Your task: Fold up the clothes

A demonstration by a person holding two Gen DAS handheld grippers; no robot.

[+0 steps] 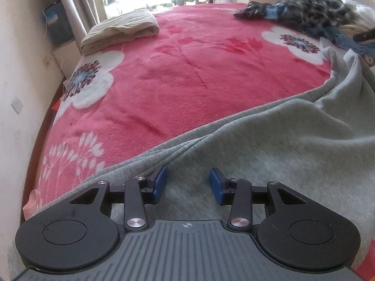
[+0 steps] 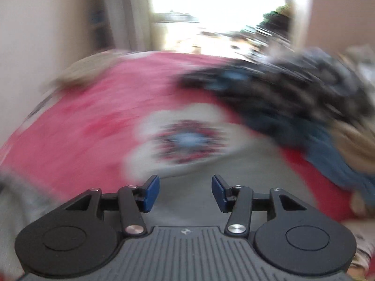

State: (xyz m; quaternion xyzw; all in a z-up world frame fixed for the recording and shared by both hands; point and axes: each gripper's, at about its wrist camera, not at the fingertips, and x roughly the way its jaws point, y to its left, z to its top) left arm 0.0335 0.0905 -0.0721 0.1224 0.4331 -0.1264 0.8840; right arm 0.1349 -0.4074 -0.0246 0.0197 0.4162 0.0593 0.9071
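Observation:
A grey knit garment [image 1: 281, 140] lies spread over the near right part of a pink flowered blanket [image 1: 187, 70] on the bed. My left gripper [image 1: 188, 182] is open, low over the garment near its folded left edge, with nothing between its blue pads. In the blurred right wrist view, my right gripper [image 2: 185, 192] is open and empty above the grey garment [image 2: 187, 201], near a white flower print [image 2: 185, 138].
A folded beige cloth [image 1: 121, 31] lies at the far left of the bed. A heap of dark patterned and blue clothes [image 1: 304, 11] sits at the far right, and also shows in the right wrist view [image 2: 293, 98]. A wall runs along the left; a bright window is beyond.

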